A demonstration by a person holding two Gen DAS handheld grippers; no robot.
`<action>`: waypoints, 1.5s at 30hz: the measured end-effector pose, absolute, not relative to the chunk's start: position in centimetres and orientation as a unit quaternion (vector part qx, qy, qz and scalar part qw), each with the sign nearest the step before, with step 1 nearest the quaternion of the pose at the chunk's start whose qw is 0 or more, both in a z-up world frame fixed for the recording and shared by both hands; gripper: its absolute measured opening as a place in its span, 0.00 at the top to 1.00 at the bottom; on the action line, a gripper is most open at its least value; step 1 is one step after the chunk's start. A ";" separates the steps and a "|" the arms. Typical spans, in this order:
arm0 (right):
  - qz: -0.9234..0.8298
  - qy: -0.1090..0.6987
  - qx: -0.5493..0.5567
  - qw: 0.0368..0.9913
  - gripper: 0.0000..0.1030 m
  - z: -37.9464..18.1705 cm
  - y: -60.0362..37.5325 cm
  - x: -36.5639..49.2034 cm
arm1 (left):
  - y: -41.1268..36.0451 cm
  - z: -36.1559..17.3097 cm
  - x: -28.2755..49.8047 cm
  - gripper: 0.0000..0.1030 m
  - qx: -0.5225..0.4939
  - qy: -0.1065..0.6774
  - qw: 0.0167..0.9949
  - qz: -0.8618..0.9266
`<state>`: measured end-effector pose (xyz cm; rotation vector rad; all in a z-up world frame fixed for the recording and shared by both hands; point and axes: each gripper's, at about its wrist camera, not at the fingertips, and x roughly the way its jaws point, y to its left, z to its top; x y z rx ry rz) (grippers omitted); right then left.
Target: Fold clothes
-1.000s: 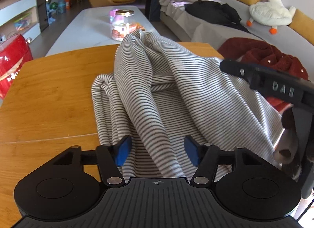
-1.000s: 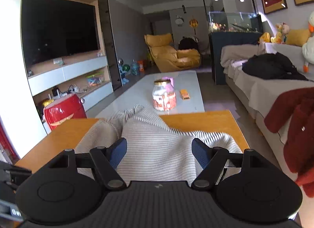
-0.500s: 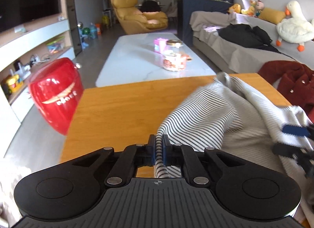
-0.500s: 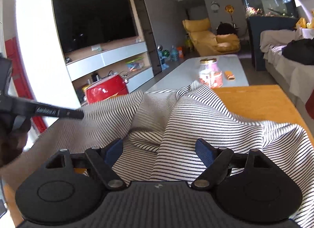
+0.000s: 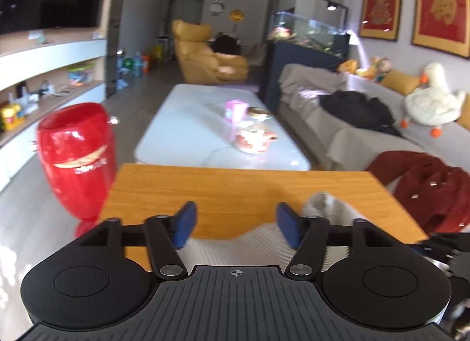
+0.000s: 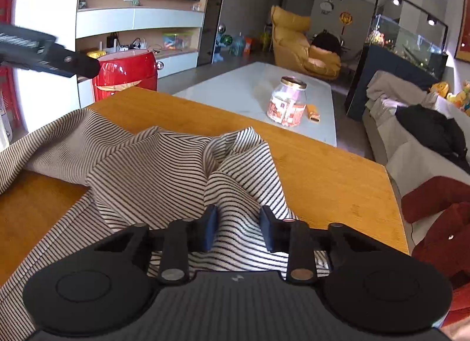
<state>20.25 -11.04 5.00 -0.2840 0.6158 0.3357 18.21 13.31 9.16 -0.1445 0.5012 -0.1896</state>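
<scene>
Sprawling in loose folds across a wooden table [image 6: 337, 176], a striped shirt [image 6: 164, 165] fills the near half of the right wrist view, its cloth bunched into a ridge at centre and trailing off toward 8 o'clock. The right gripper [image 6: 238, 228] hovers low over the shirt's near edge, its blue-padded fingers [image 6: 211, 225] partly apart with striped cloth showing in the gap between them; whether the pads touch the cloth cannot be told. The left gripper [image 5: 235, 225] has its fingers spread wide and holds nothing, with bare tabletop [image 5: 241, 188] ahead of it and a blurred corner of the shirt [image 5: 326, 209] at 4 o'clock of its view; part of that same tool juts in at 10 o'clock of the right wrist view. Beyond the table stand a red stool [image 6: 126, 72] at 11 o'clock, a white coffee table [image 6: 249, 88] carrying a glass jar [image 6: 286, 106] at 12 o'clock, and a grey sofa [image 5: 346, 135] with a dark red coat [image 5: 426, 182] at 3 o'clock.
</scene>
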 end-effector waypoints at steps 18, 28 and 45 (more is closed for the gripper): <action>0.154 0.290 -0.086 0.941 0.77 10.2 -17.0 28.1 | 3.8 1.3 13.4 0.03 0.036 0.220 0.951 -0.214; 0.255 0.383 -0.021 0.888 0.72 6.9 -7.2 33.0 | 4.6 1.6 13.6 0.02 0.010 0.219 0.959 -0.182; 0.250 0.377 -0.080 0.888 0.74 7.9 -11.7 33.1 | 7.6 1.3 16.4 0.00 -0.070 0.278 0.942 -0.177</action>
